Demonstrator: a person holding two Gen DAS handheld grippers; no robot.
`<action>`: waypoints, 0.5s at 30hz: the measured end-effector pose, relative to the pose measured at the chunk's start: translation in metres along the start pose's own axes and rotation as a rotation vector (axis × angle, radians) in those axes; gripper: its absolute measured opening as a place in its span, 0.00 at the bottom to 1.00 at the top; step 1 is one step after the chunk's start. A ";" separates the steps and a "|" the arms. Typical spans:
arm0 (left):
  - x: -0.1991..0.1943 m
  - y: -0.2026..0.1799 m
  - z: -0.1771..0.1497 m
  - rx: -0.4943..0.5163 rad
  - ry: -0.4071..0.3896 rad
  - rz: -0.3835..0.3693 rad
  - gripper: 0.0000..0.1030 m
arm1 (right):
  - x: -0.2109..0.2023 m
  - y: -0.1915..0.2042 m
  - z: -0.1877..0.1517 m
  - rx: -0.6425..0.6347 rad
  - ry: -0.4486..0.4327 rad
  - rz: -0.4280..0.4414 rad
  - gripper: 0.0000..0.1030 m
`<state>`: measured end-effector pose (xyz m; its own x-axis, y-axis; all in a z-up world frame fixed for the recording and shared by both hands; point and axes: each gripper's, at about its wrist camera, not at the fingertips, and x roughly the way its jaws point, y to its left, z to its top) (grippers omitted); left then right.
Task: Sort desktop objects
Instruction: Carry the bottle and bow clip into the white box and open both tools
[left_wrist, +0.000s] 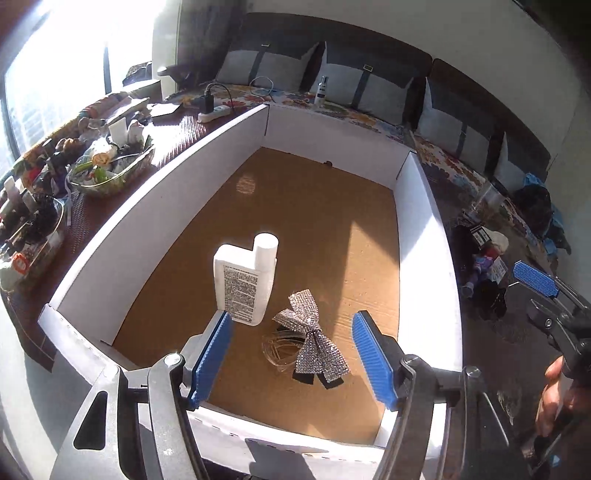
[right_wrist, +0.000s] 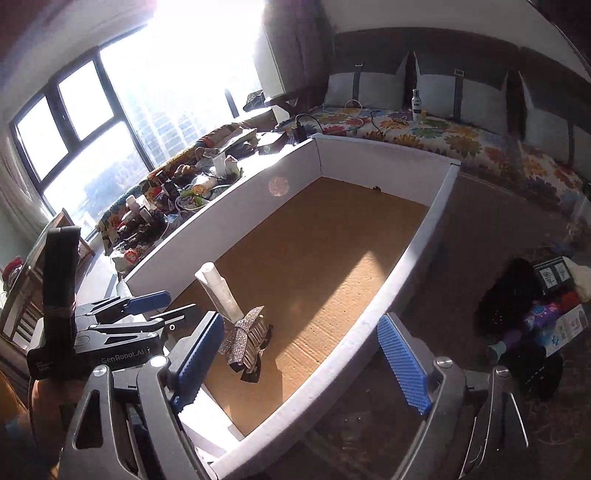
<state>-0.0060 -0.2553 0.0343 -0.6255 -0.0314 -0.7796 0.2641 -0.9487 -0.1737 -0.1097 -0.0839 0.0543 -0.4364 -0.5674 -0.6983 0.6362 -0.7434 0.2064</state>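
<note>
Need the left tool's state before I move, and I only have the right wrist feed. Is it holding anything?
Observer: No. In the left wrist view the left tool is open. Nothing is between its blue pads, and the silver rhinestone bow lies on the floor of the white-walled cardboard box beyond them.
Operator: The bottle is edge-on and blown out for me. What shape is it?
Observer: The white plastic bottle is flat and wide. It stands upright, with its round cap at the right shoulder rather than the centre.
Operator: Any label?
Observer: Yes, a block of small black print covers the face turned toward the left camera.
</note>
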 end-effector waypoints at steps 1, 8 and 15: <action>-0.007 -0.017 -0.001 0.023 -0.014 -0.031 0.65 | -0.012 -0.014 -0.007 -0.005 -0.029 -0.039 0.92; -0.030 -0.164 -0.044 0.248 -0.041 -0.278 0.95 | -0.063 -0.163 -0.109 0.145 0.014 -0.368 0.97; 0.091 -0.248 -0.098 0.394 0.148 -0.162 0.95 | -0.069 -0.255 -0.189 0.311 0.135 -0.513 0.97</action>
<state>-0.0566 0.0083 -0.0531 -0.5166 0.1459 -0.8437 -0.1462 -0.9859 -0.0810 -0.1219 0.2112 -0.0798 -0.5401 -0.0747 -0.8383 0.1415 -0.9899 -0.0030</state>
